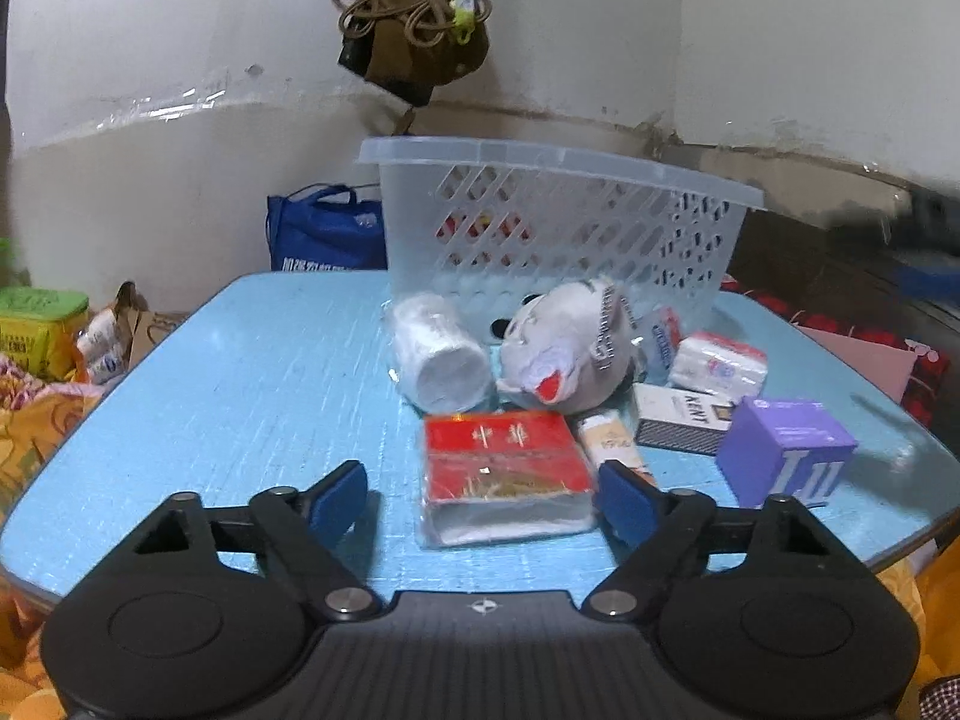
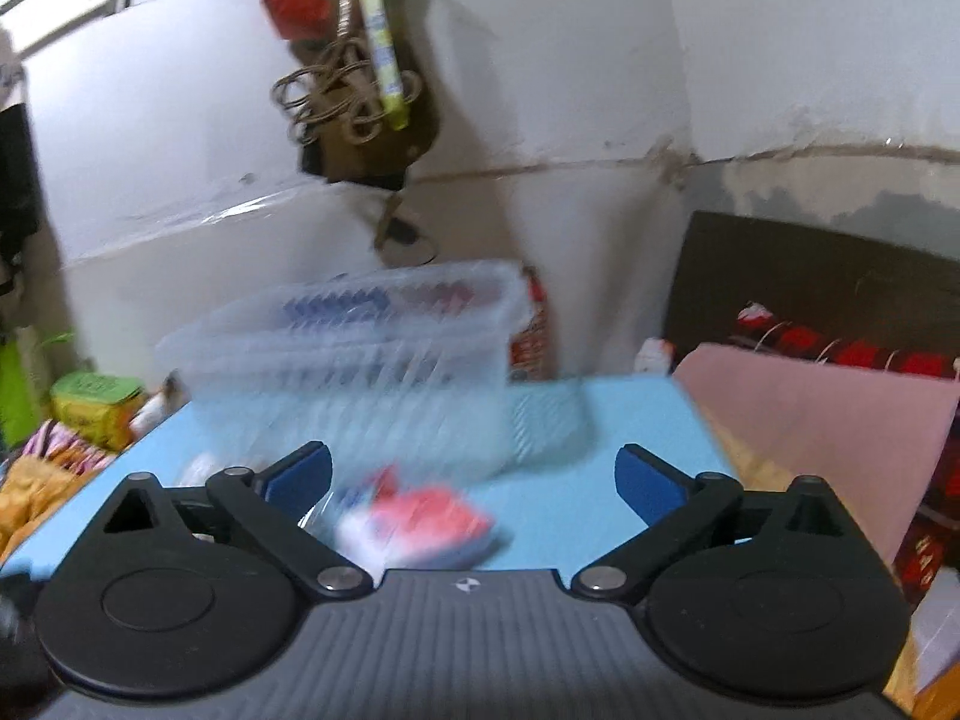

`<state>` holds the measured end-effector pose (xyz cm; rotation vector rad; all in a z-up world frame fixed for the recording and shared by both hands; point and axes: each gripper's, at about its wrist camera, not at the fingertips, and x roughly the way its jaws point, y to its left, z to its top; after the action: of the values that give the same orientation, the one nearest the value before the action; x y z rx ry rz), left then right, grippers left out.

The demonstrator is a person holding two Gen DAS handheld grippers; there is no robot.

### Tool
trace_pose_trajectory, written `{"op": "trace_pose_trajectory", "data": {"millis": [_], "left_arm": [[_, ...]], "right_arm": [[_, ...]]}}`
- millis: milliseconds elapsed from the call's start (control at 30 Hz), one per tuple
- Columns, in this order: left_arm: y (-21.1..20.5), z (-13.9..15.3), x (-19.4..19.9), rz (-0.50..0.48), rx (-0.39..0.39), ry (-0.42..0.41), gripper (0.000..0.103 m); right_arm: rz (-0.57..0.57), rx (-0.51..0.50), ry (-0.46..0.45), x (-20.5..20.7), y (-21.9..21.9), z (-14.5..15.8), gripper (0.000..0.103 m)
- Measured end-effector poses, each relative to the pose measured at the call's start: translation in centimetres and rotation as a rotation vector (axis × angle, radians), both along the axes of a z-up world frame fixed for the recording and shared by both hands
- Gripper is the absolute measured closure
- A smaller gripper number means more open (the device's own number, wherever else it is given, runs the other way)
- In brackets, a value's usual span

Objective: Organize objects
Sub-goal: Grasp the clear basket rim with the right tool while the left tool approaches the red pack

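A clear plastic basket (image 1: 558,228) stands at the back of the blue table (image 1: 252,384). In front of it lie a white roll (image 1: 441,354), a white plush toy (image 1: 570,348), a tissue pack (image 1: 717,366), a Kent box (image 1: 678,414), a purple box (image 1: 786,450) and a red box in plastic wrap (image 1: 507,468). My left gripper (image 1: 483,495) is open, its pads on either side of the red box's near end. My right gripper (image 2: 474,480) is open above a blurred red and white pack (image 2: 420,522), with the basket (image 2: 360,360) beyond.
A blue bag (image 1: 324,234) sits behind the table. Yellow-green packs (image 1: 36,324) and cloth lie at the left. A pink board (image 2: 828,420) and a dark headboard (image 2: 840,276) stand at the right. A rope bundle (image 1: 408,0) hangs on the wall.
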<state>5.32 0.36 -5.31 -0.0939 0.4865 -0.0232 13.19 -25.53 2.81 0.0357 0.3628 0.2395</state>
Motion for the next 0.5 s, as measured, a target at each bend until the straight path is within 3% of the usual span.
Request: {"op": "trace_pose_trajectory", "data": {"millis": [167, 233, 300, 500], "left_arm": [[0.0, -0.3, 0.4, 0.025, 0.041, -0.001, 0.02], [0.0, -0.4, 0.4, 0.026, 0.058, -0.007, 0.02], [0.2, -0.4, 0.3, 0.026, 0.061, -0.016, 0.02], [0.4, -0.3, 0.2, 0.03, 0.071, -0.047, 0.02]], "right_arm": [[0.019, -0.038, 0.019, 7.7, 0.4, 2.3, 0.002], [-0.002, -0.089, 0.047, 10.8, 0.8, 2.4, 0.015], [0.009, -0.068, 0.099, 13.3, 0.6, 2.3, 0.028], [0.007, -0.08, 0.159, 15.6, 1.0, 1.4, 0.047]]}}
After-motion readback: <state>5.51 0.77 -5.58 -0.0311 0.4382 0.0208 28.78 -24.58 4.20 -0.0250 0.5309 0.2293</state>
